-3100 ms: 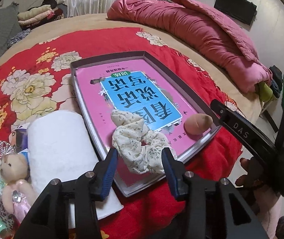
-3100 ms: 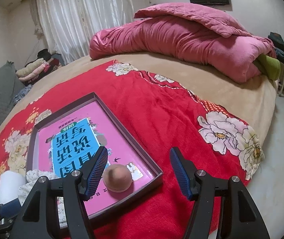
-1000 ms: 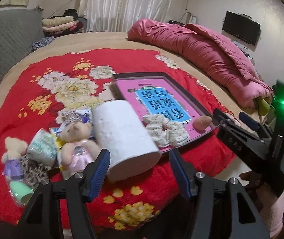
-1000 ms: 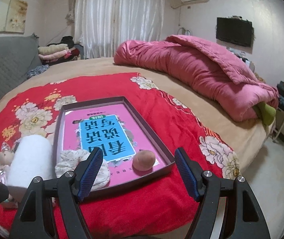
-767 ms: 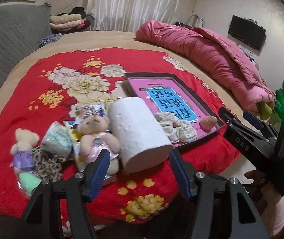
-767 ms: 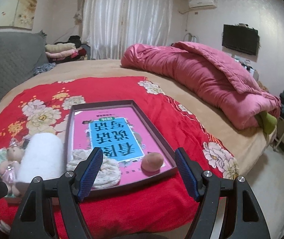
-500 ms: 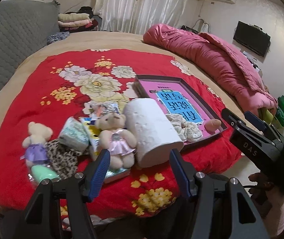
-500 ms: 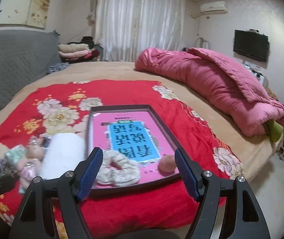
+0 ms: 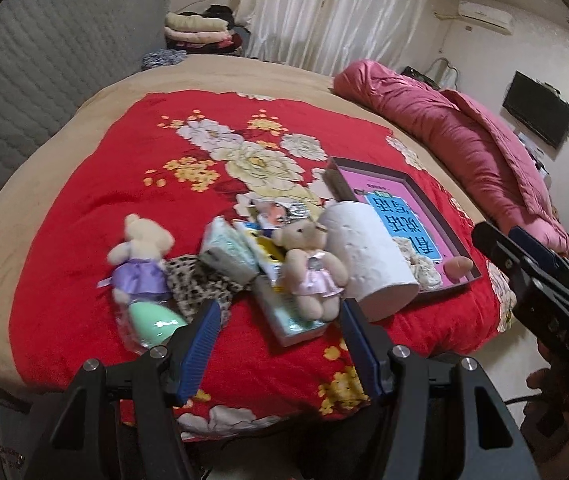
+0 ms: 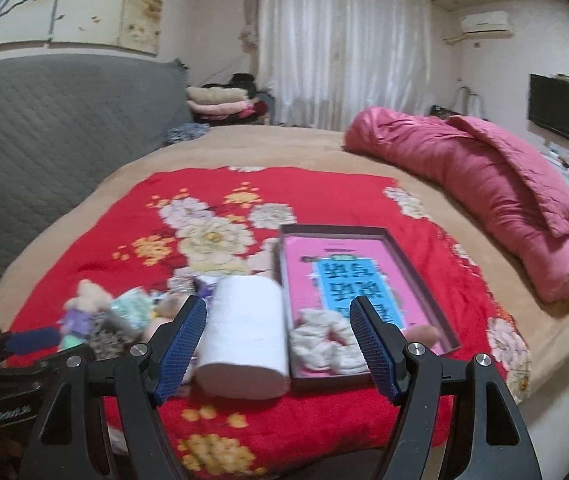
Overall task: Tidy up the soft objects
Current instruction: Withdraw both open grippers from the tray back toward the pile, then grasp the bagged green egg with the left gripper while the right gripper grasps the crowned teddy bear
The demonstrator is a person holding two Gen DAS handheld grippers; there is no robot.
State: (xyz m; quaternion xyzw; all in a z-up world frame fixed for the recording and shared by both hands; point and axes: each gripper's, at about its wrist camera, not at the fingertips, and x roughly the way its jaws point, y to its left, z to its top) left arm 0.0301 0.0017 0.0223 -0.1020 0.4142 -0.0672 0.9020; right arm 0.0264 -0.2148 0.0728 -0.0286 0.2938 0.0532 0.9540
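Left gripper [image 9: 278,344]: we see its jaws standing wide with nothing between them, hanging above the near edge of the red blanket [image 9: 92,184].
Right gripper [image 10: 278,344]: also wide and empty, above the same near edge, in front of the paper roll and the tray.
Where the soft things are: the bear in pink [image 9: 310,270] lies on a small box by the blanket's near edge, touching the paper roll [image 9: 366,258]; the bear in purple [image 9: 140,256] is nearer the left edge, beside a spotted cloth [image 9: 196,284]; the scrunchie [image 10: 324,344] and a peach-coloured ball [image 9: 459,266] sit in the near end of the tray [image 9: 424,196].
Handling, as we judge it: the bears are light and squashy, best pinched across the belly, not a limb. The roll is light but wide and dents easily, so we would close across its middle gently. The scrunchie is limp; any fold will do.
Left view alone gives us: the whole heap by the left edge, the green egg-shaped thing [image 9: 152,322], the tissue pack [image 9: 224,252].
Right view alone gives us: the scrunchie unhidden by the roll, though much there is blurred.
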